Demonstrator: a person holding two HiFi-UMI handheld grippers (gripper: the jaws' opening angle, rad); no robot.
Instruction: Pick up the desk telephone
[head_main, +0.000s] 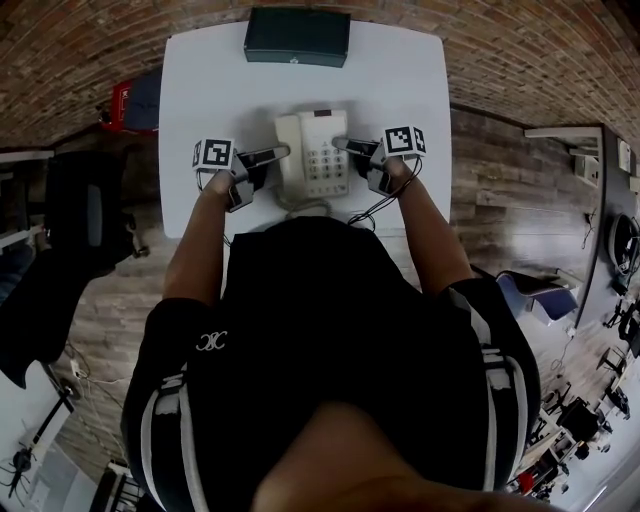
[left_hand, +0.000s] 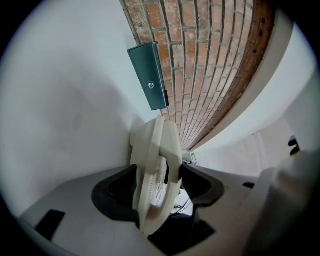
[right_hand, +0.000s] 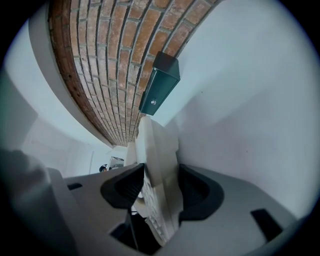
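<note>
A cream desk telephone (head_main: 313, 155) with a keypad lies in the middle of a white table (head_main: 200, 80). My left gripper (head_main: 270, 155) is at its left edge, by the handset, and my right gripper (head_main: 345, 147) is at its right edge. In the left gripper view the phone (left_hand: 152, 150) stands edge-on between the jaws of the left gripper (left_hand: 159, 175), both dark pads against it. The right gripper view shows the same: the phone (right_hand: 157, 145) is clamped in the right gripper (right_hand: 161, 177). Whether the phone's base still rests on the table I cannot tell.
A dark green box (head_main: 297, 37) sits at the table's far edge, behind the phone. A black cord (head_main: 375, 208) trails off the near edge at the right. A black chair (head_main: 85, 210) and a red object (head_main: 120, 105) stand left of the table.
</note>
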